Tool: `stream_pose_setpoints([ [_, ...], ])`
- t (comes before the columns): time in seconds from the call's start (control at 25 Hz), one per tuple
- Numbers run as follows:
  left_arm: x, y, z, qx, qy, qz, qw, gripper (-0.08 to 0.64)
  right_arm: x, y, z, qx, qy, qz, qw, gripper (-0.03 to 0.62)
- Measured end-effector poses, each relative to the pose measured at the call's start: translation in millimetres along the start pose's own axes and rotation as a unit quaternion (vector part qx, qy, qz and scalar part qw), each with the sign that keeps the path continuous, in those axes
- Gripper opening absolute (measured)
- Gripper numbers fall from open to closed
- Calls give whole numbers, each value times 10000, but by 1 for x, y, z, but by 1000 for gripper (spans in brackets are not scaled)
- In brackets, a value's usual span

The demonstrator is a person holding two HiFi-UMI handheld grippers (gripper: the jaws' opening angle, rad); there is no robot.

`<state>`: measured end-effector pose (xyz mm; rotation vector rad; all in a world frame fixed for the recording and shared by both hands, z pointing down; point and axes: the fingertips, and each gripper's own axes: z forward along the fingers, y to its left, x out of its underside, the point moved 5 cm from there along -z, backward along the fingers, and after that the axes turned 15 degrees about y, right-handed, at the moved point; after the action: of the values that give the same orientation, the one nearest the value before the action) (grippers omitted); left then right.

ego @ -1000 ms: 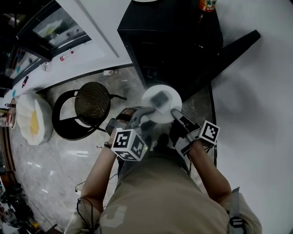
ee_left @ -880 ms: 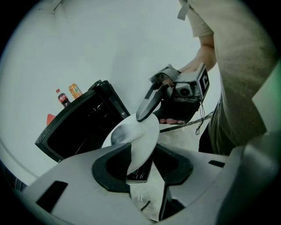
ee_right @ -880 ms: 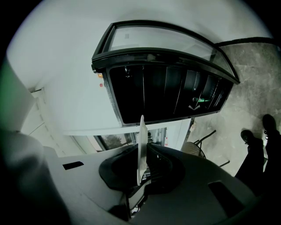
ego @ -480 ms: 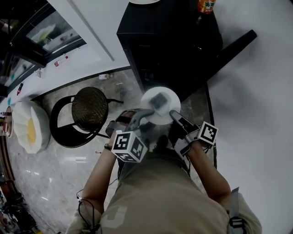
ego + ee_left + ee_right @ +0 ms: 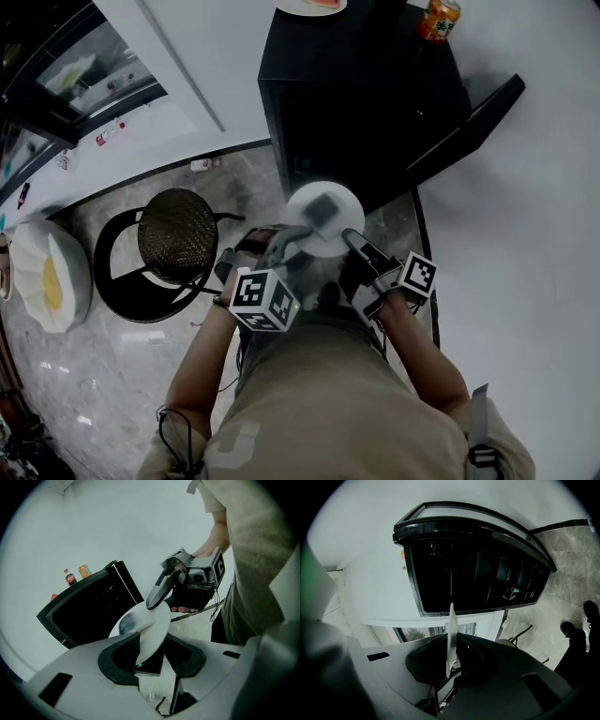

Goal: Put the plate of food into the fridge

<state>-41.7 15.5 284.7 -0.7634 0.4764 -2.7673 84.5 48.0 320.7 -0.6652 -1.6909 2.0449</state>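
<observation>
Head view, far left edge: white padded seat with a yellow patch (image 5: 47, 277) on the grey marble floor (image 5: 112, 375). Next right is a black round chair with a woven mesh seat (image 5: 176, 225).

Centre frame: the left gripper (image 5: 289, 236), grey with a black-and-white marker cube, has its jaws clamped on the left rim of the white round plate (image 5: 352, 202). A dark piece of food (image 5: 322, 208) lies mid-plate. The plate hangs in the air over the floor, just in front of the fridge's open front and not inside it. The right gripper (image 5: 352, 237) is clamped on the plate's lower right rim. The person's beige shirt (image 5: 319, 403) fills the bottom centre.

Upper centre to right: tall black fridge (image 5: 356, 84), its black door (image 5: 466, 114) swung open to the right. On the fridge top are a second plate with reddish food (image 5: 309, 5) at the top edge and an orange drink can (image 5: 438, 19) to its right.

Left gripper view: the left gripper (image 5: 150, 657) has its jaws closed on the plate (image 5: 152, 627), which is tilted. The right gripper (image 5: 154, 603) bites the far rim. The fridge (image 5: 89, 611) is at mid-left, with a small red-labelled bottle (image 5: 70, 577) and the can (image 5: 84, 570) on top.

Right gripper view: the right gripper (image 5: 451, 662) pinches the plate (image 5: 451, 625), seen edge-on at centre. The dark open fridge (image 5: 473, 569) is behind it, upper centre.
</observation>
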Motion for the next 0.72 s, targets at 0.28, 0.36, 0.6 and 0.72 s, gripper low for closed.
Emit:
stream_pose_setpoints([
  [0.28,24,6,10,187,-86,59,9998,138,4,-12,19,138,-181,13,9997,48],
  [0.36,30,8,12,221,-116,80,9997,139,6,-15,25,113,-232,25,9997,48],
  [0.6,48,8,20,298,-141,162,9993,141,12,-31,38,0,-359,105,9993,48],
  [0.72,54,8,25,362,-123,194,9991,141,12,-37,42,68,-425,130,9990,48],
])
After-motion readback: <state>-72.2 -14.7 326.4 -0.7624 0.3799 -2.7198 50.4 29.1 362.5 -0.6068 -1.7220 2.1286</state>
